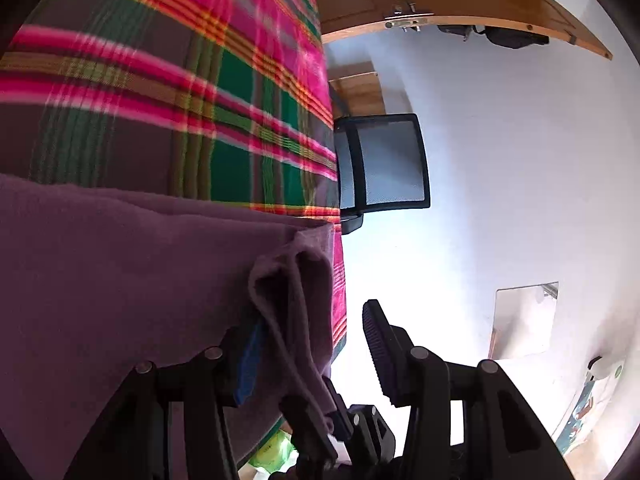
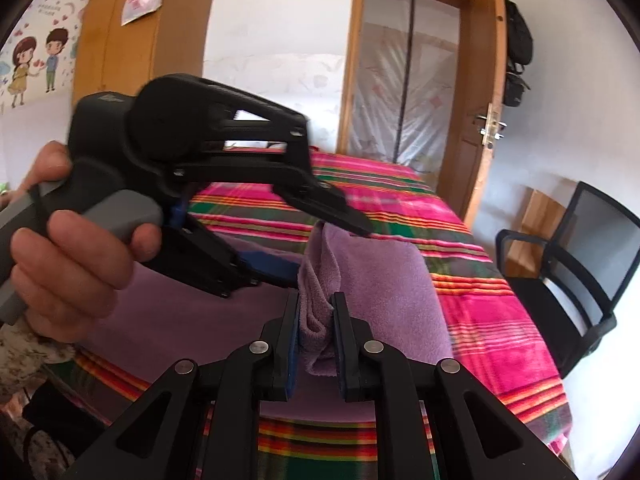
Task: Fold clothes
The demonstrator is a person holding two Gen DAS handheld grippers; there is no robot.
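Purple towel (image 2: 372,280) lies on the bed (image 2: 472,264), over a pink-and-green plaid blanket (image 1: 168,92). Right hand-held gripper (image 2: 316,320) pinches a bunched fold of the towel between its pads. Left hand-held gripper (image 2: 320,248) – held in a person's hand (image 2: 72,256) – has its jaws spread, a towel edge hanging loose between them. Black mesh chair (image 2: 576,268) beside the bed.
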